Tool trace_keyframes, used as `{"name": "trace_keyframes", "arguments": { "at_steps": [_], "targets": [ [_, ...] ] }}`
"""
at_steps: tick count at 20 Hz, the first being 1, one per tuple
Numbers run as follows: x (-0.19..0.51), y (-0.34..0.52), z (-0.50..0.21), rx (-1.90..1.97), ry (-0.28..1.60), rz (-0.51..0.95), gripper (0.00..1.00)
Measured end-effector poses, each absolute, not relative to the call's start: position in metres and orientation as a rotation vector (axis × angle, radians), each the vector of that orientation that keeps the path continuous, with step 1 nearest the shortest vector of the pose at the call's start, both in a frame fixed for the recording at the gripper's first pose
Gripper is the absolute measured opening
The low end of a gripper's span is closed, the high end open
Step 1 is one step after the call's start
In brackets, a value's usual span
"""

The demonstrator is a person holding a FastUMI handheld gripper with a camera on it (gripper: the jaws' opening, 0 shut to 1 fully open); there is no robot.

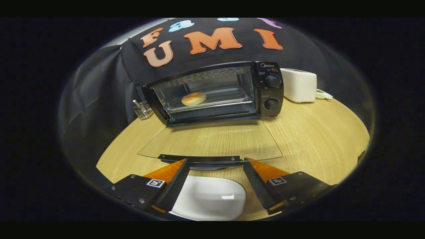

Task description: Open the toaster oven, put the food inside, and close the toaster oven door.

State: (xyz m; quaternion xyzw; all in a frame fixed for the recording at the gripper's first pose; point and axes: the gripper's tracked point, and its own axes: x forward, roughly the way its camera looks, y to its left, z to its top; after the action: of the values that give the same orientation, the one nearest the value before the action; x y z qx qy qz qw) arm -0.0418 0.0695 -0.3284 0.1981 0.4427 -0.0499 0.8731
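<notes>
A black toaster oven (219, 93) stands at the back of the round wooden table (315, 139). Its glass door (212, 141) lies folded down flat toward me, with the black handle (202, 158) at its near edge. Inside, a round golden bun (194, 98) rests on the metal tray (229, 96). My gripper (216, 162) is open, its two orange-and-black fingertips just below the door handle, one near each end of it. Nothing is between the fingers. An empty white plate (209, 197) lies on the table beneath and between the fingers.
A white toaster (299, 85) stands right of the oven, with a small white object (323, 95) behind it. A small clear holder (142, 109) sits at the oven's left. Black cloth walls close off the back.
</notes>
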Motion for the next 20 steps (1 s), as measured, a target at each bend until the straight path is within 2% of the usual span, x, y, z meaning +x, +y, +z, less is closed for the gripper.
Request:
{"name": "trace_keyframes", "arguments": {
  "at_steps": [13, 20],
  "targets": [
    [0.017, 0.051, -0.277, 0.532, 0.722, -0.081, 0.97],
    [0.047, 0.044, -0.265, 0.619, 0.673, -0.078, 0.99]
  ]
}}
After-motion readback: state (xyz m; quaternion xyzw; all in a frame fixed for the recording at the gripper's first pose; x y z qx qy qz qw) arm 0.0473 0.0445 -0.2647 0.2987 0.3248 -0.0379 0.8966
